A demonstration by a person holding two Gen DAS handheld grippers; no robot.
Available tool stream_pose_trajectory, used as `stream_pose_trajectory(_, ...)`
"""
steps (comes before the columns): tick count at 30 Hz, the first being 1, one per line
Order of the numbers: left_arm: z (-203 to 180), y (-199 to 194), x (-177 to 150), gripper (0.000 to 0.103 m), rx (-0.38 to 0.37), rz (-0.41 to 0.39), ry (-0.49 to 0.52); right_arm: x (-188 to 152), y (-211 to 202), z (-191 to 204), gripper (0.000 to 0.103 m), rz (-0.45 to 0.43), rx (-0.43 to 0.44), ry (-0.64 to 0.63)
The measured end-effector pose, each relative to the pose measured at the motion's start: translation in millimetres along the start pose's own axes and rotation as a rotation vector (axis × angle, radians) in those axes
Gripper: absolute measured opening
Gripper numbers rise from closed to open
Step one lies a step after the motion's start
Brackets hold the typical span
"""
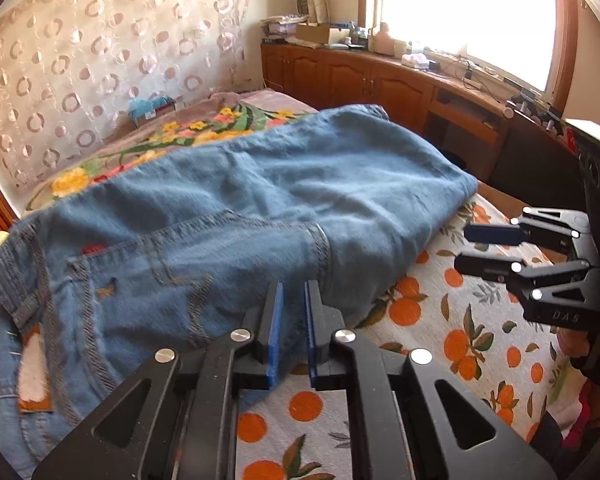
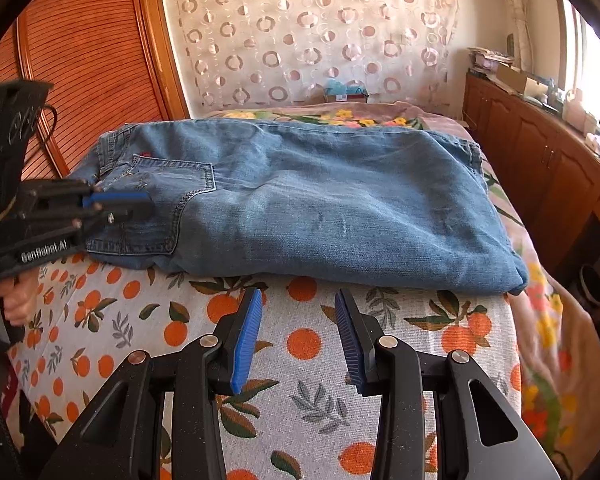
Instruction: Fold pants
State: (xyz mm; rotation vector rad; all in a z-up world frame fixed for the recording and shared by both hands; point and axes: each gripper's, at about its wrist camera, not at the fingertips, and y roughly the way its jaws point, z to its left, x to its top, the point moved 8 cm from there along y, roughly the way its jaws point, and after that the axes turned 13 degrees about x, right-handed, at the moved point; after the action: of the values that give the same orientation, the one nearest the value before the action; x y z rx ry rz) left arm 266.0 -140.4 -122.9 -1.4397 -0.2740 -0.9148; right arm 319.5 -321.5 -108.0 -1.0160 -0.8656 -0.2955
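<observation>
Left claw (image 1: 292, 292) nearly closed, empty | jeans (image 2: 300, 200) folded on bed (image 2: 300, 360)

My room around the bed

My bed wears an orange-print cover (image 2: 300, 344) over a floral blanket (image 1: 204, 128) with yellow and pink flowers. Behind it a sheer curtain (image 2: 312, 32) patterned with rings hangs on the wall, and a small box (image 2: 346, 94) with something teal in it sits at its foot. I see wooden cabinets (image 1: 340, 76) running under the bright window (image 1: 468, 12), their top cluttered with papers, boxes and cables. A ribbed orange-brown wooden panel (image 2: 88, 52) stands at the far left.
</observation>
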Motion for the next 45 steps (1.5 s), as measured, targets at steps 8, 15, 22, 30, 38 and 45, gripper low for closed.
stream_pose_trajectory(8, -27, 12, -9, 0.044, -0.062, 0.025, 0.042, -6, -1, -3, 0.039, 0.003, -0.006, 0.009)
stream_pose_trajectory(15, -39, 29, -8, 0.048, -0.012, 0.035, 0.071, -8, -2, -3, 0.039, 0.002, -0.005, 0.013)
stream_pose_trajectory(22, -40, 35, -10, 0.031, 0.049, 0.02, 0.124, -10, -7, -5, 0.039, -0.003, -0.003, 0.023)
stream_pose_trajectory(30, -28, 33, -8, 0.002, 0.039, 0.044, 0.109, -11, -6, -3, 0.039, -0.003, -0.001, 0.029)
stream_pose_trajectory(38, -14, -2, 19, 0.001, 0.022, -0.048, 0.054, -9, -4, -1, 0.039, 0.0, 0.002, 0.025)
stream_pose_trajectory(45, 18, 8, 60, 0.001, 0.025, -0.054, 0.025, 9, 15, 2, 0.039, 0.009, 0.041, 0.008)
